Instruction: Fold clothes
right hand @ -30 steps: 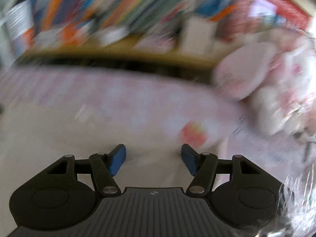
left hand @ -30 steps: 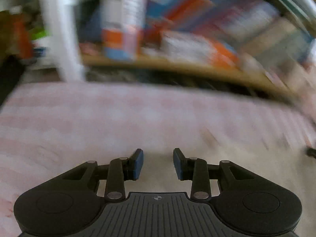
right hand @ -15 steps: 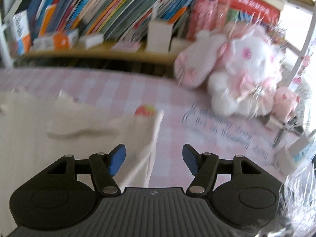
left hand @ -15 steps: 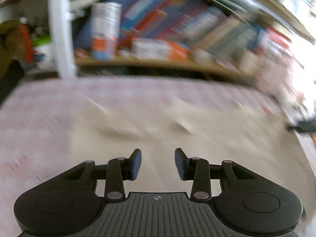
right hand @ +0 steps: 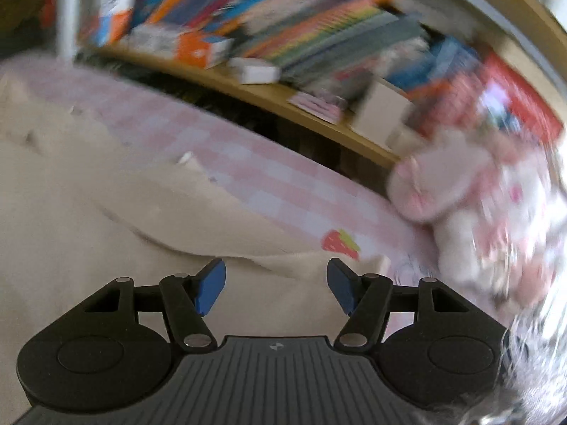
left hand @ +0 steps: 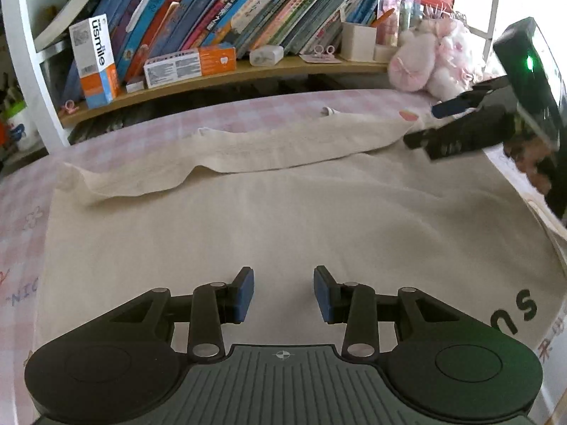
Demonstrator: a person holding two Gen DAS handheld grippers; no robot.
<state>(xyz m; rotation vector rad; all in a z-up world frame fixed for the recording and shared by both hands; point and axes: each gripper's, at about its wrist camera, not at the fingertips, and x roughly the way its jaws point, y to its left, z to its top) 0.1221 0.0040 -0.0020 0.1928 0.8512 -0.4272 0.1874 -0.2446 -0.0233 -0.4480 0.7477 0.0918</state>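
A cream garment (left hand: 283, 212) lies spread on the pink checked tablecloth (left hand: 248, 113), its far edge folded over in a long strip (left hand: 248, 156). My left gripper (left hand: 282, 294) is open and empty just above the garment's near part. My right gripper (right hand: 275, 288) is open and empty over the garment's far right corner (right hand: 283, 265), near a strawberry print (right hand: 338, 242). It also shows in the left wrist view (left hand: 460, 124) at the right. The right wrist view is blurred.
A wooden shelf (left hand: 248, 71) with books, a white and orange box (left hand: 94, 60) and a flat carton (left hand: 189, 63) runs behind the table. A pink and white plush toy (left hand: 432, 60) sits at the far right (right hand: 478, 205). A white shelf post (left hand: 21, 71) stands at left.
Both grippers have swung back over the garment. The left view has pulled back and steadied, and now shows the whole cloth. The right gripper has turned left toward the folded corner.
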